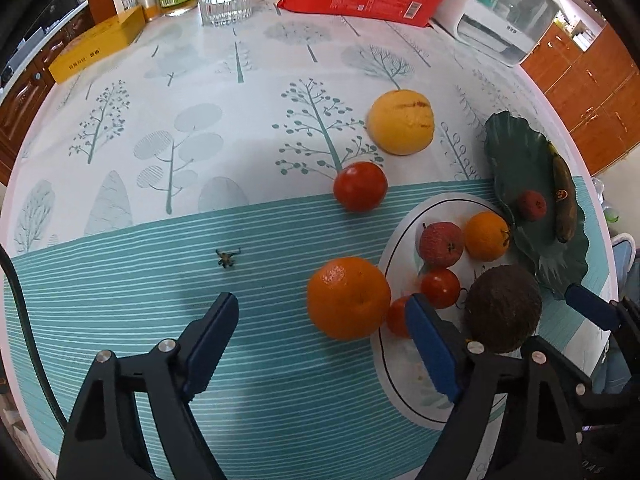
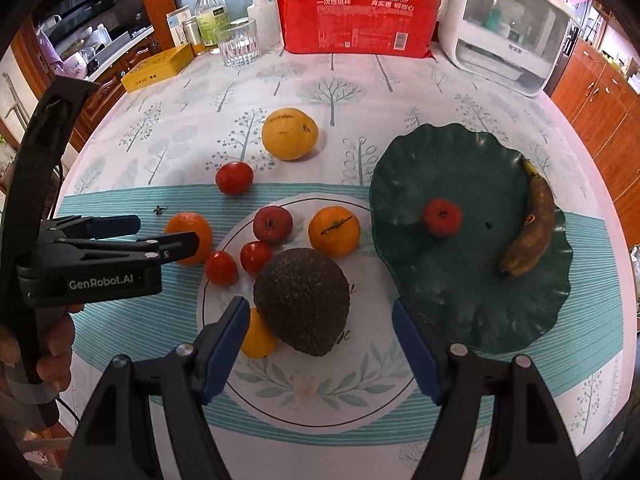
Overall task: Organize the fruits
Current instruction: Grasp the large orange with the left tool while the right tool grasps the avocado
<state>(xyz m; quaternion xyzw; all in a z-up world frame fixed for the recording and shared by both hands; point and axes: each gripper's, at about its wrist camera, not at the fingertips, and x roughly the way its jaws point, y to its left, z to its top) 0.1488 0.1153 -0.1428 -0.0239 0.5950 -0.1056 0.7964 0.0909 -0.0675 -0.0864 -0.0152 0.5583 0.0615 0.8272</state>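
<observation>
left gripper [image 2: 166, 236]: black plastic frame, blue ribbed pads, silver screws, white "GenRobot.AI" lettering, black cable | right gripper [image 2: 320, 336]: black arms, blue pads, silver screws | hand [image 2: 48, 354]: bare skin

My tongs [image 2: 318, 328] are matt black plastic with ribbed blue pads [image 2: 226, 344] and bright metal pivot screws. The avocado [image 2: 302, 300] before them looks dull and pebbly. The orange [image 1: 348, 298] has a glossy, dimpled peel; the tomato [image 1: 360, 186] is smooth and shiny. The green leaf plate [image 2: 460, 312] is glazed with a ridged surface, ceramic or plastic, I can't tell. The counter [image 1: 160, 120] wears a smooth printed cover with a slight sheen. The ribbed tumbler [image 2: 238, 46] is clear glass.
</observation>
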